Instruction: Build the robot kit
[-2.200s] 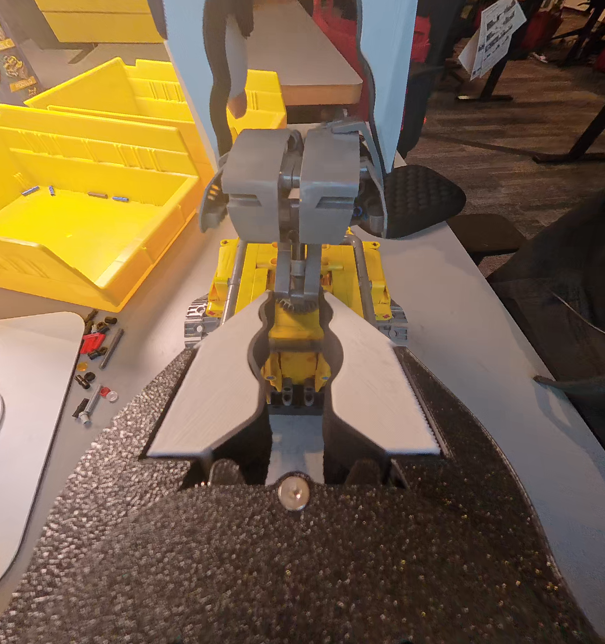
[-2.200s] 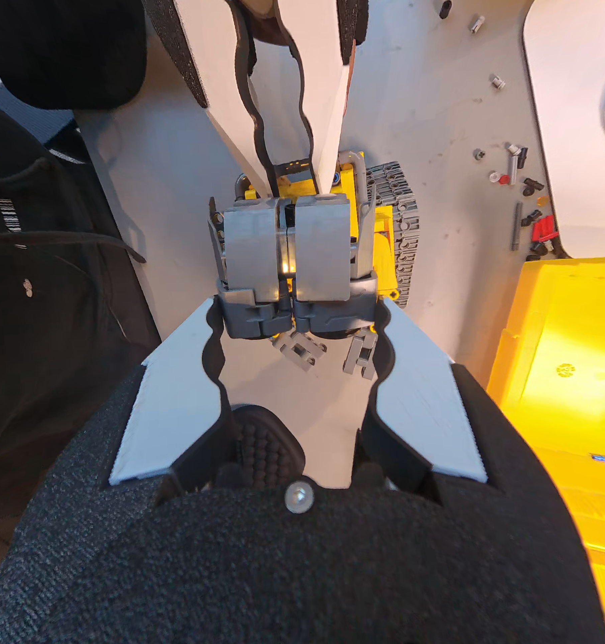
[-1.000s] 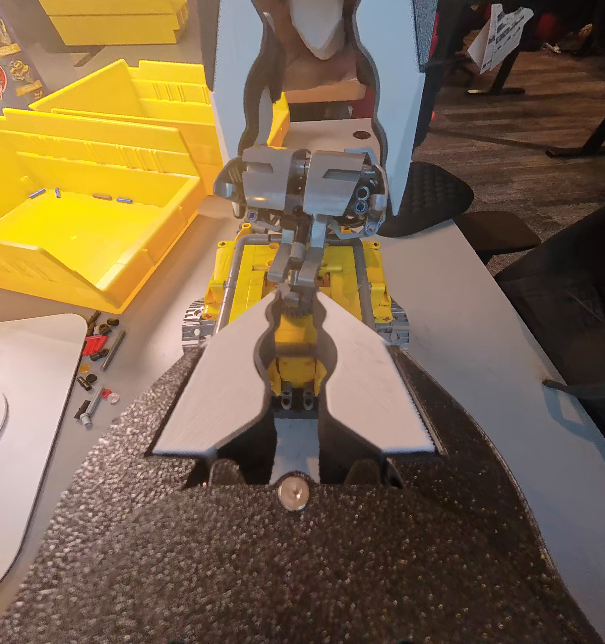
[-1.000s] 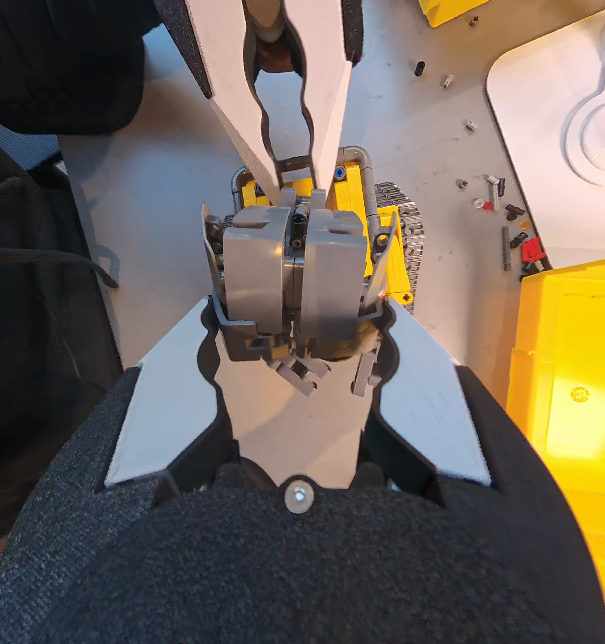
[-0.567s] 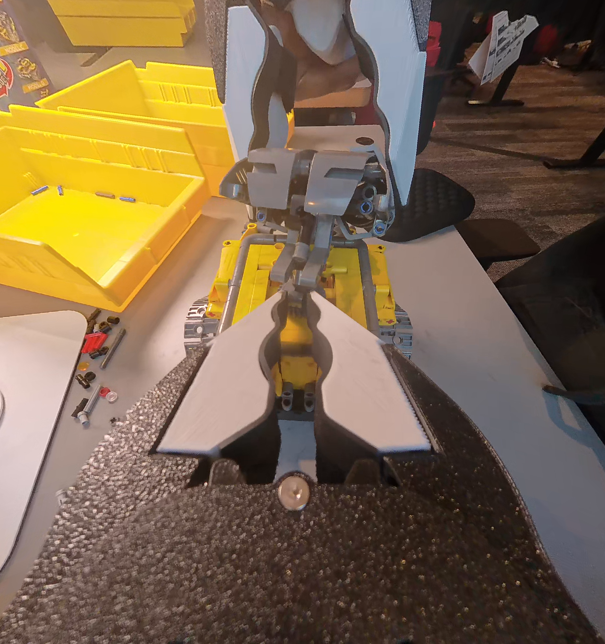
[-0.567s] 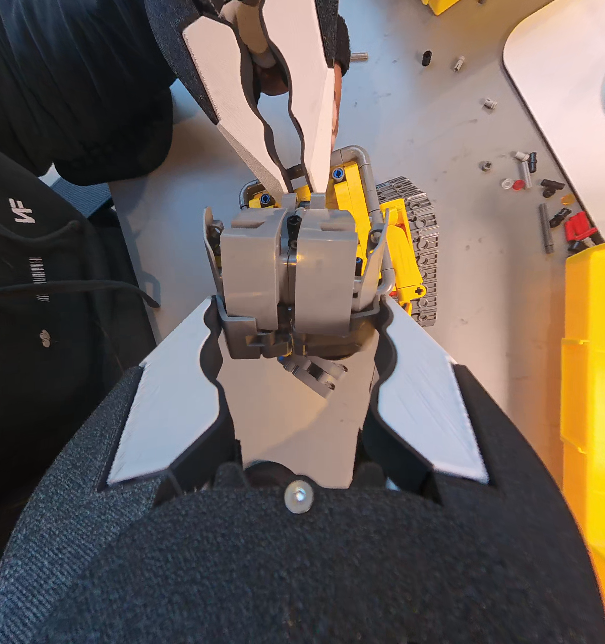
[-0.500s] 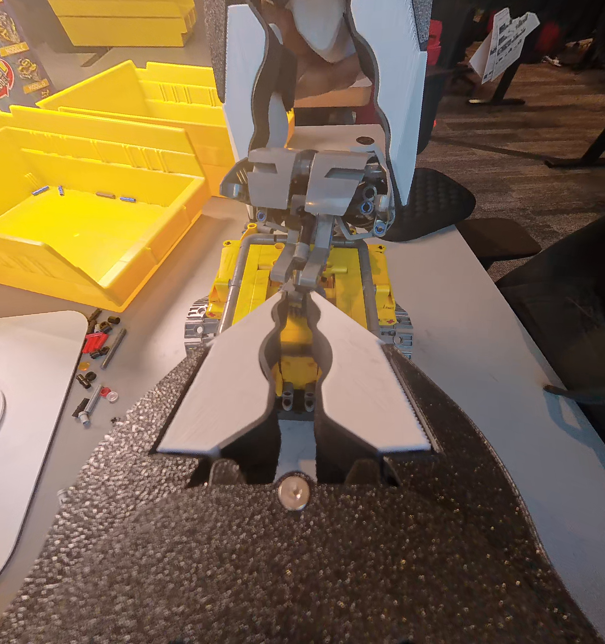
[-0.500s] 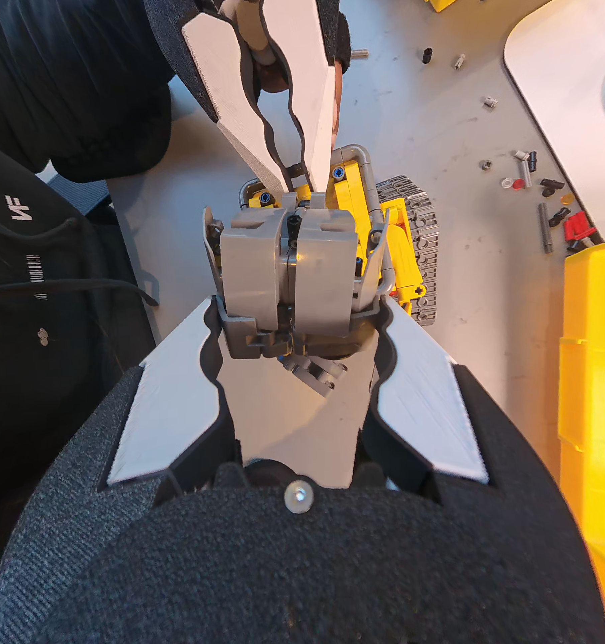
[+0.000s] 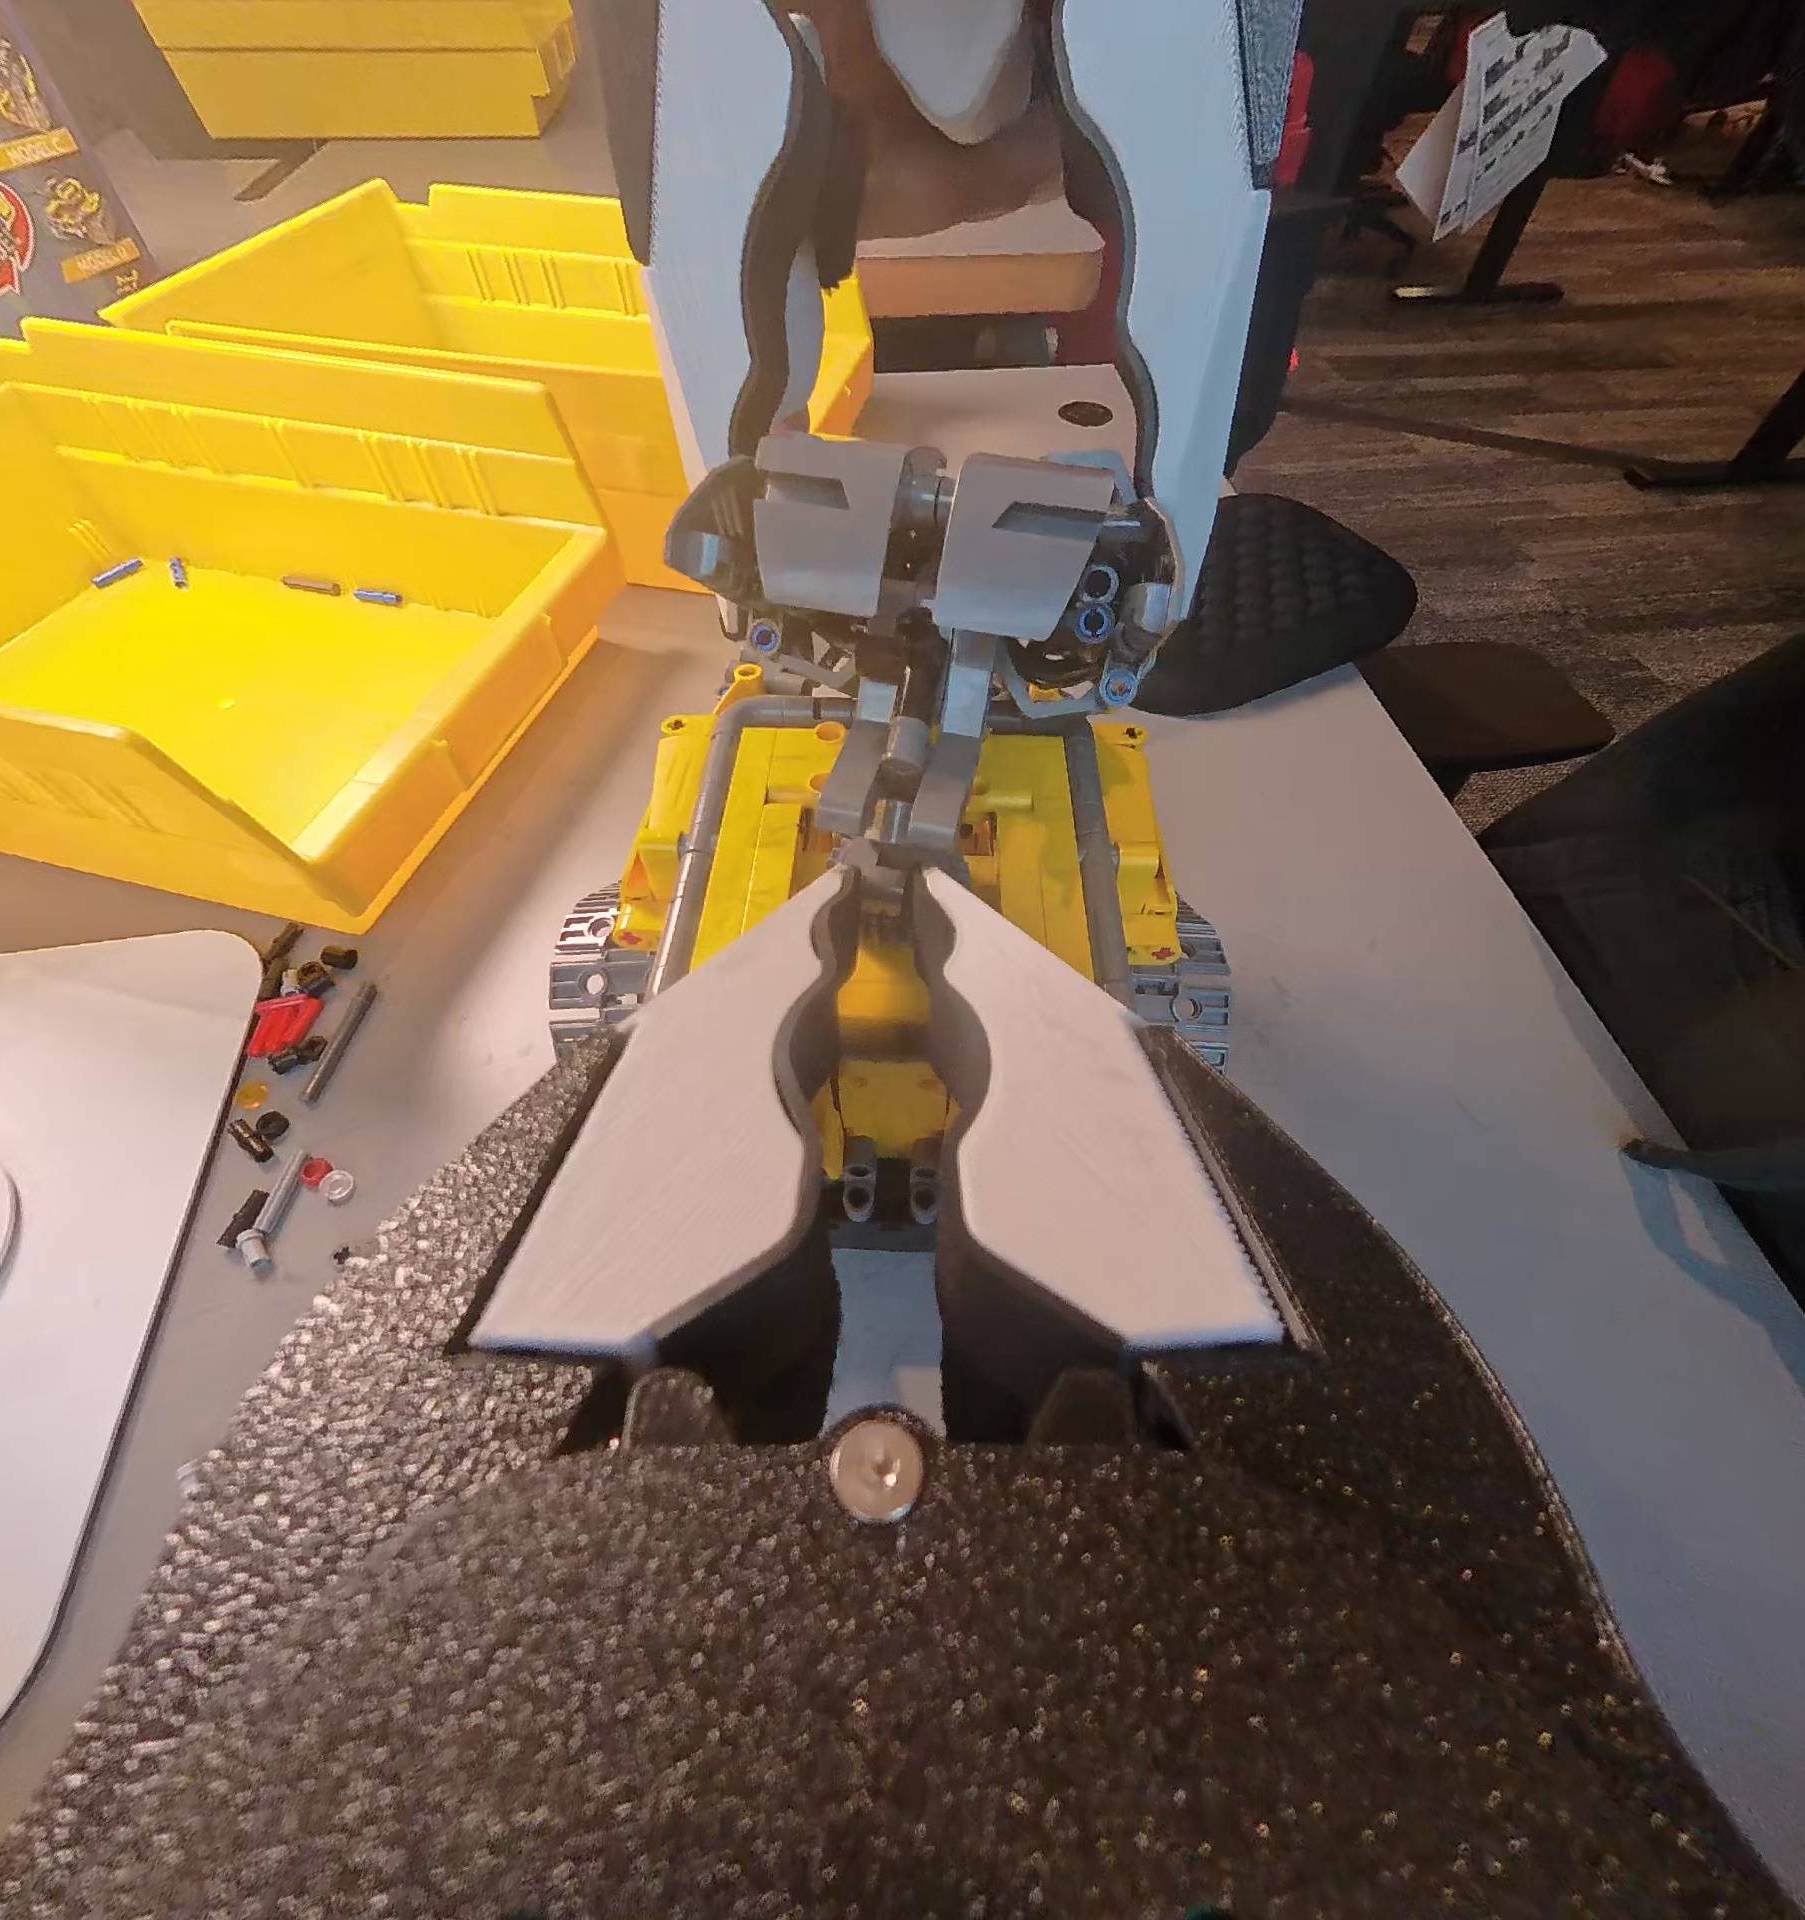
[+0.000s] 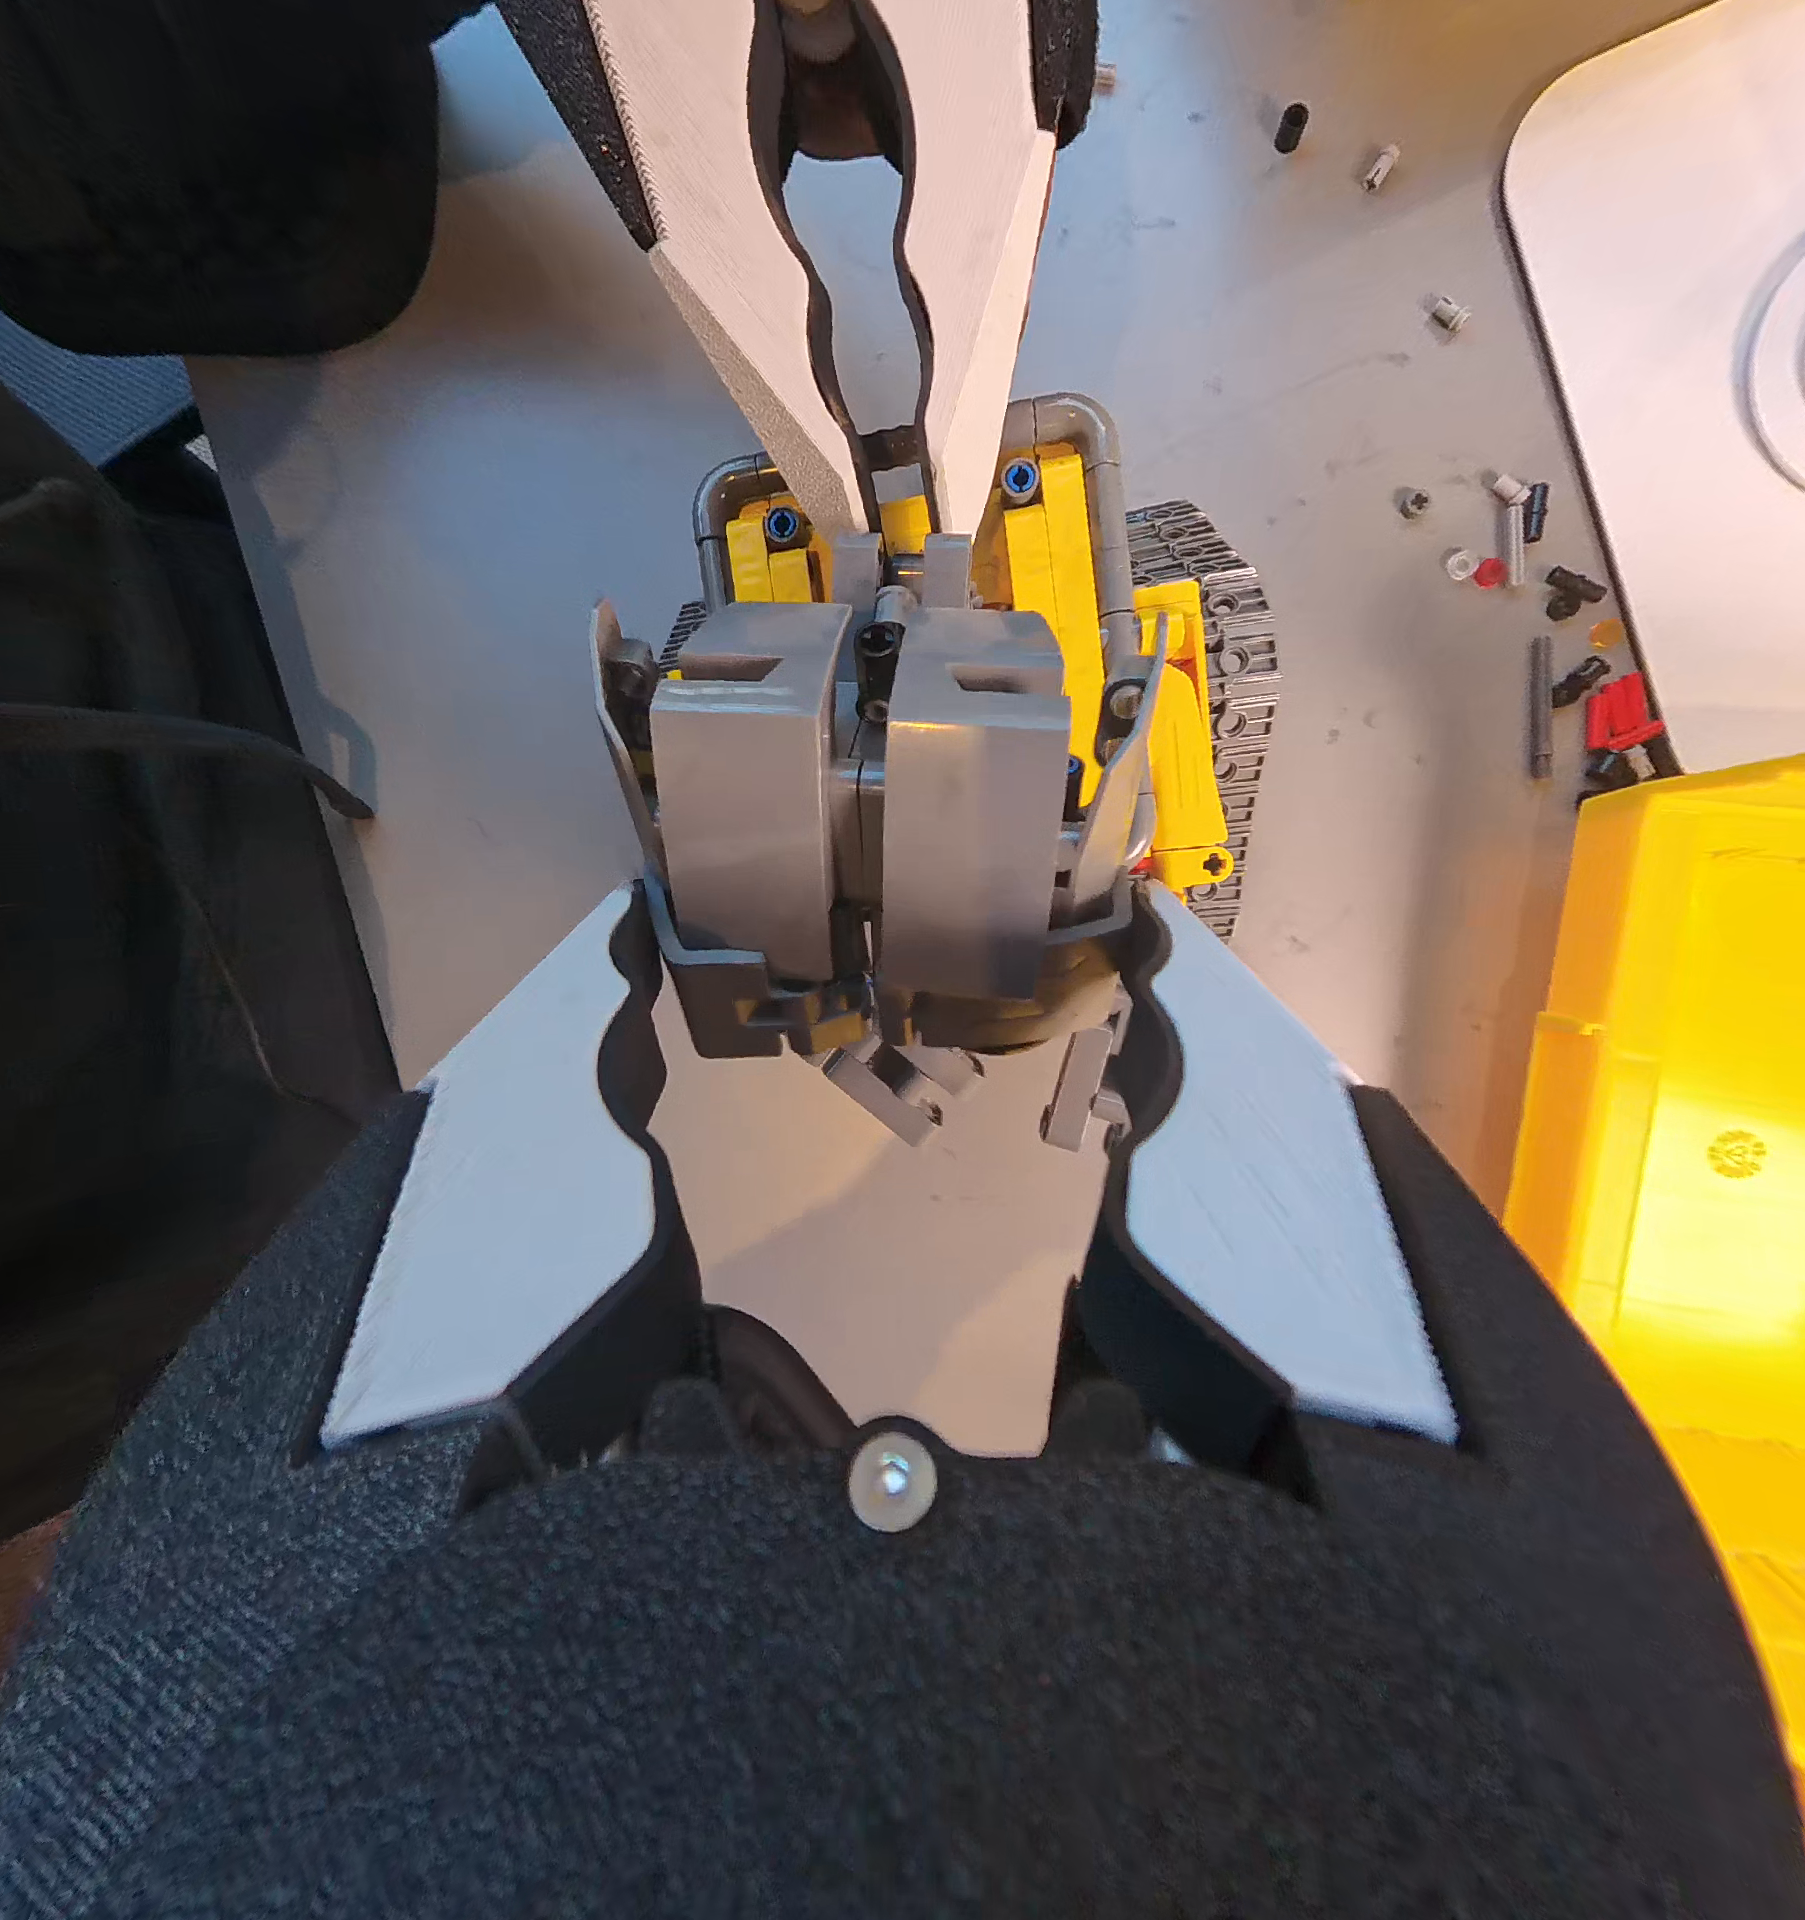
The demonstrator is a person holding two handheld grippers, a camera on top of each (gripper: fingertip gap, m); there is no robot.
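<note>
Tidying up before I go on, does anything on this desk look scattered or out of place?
Yes: small loose parts lie scattered on the table left of the yellow tracked model, outside the yellow bin. A few more lie farther off.

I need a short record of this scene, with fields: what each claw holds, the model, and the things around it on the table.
left claw: shut on the grey arm of the model
right claw: closed around the grey bucket, gripping both its sides
model: yellow tracked vehicle, standing on the grey table
loose parts: small black, red and grey pieces, on the table left of the model
bins: yellow bins, behind the loose parts, nearly empty
</note>
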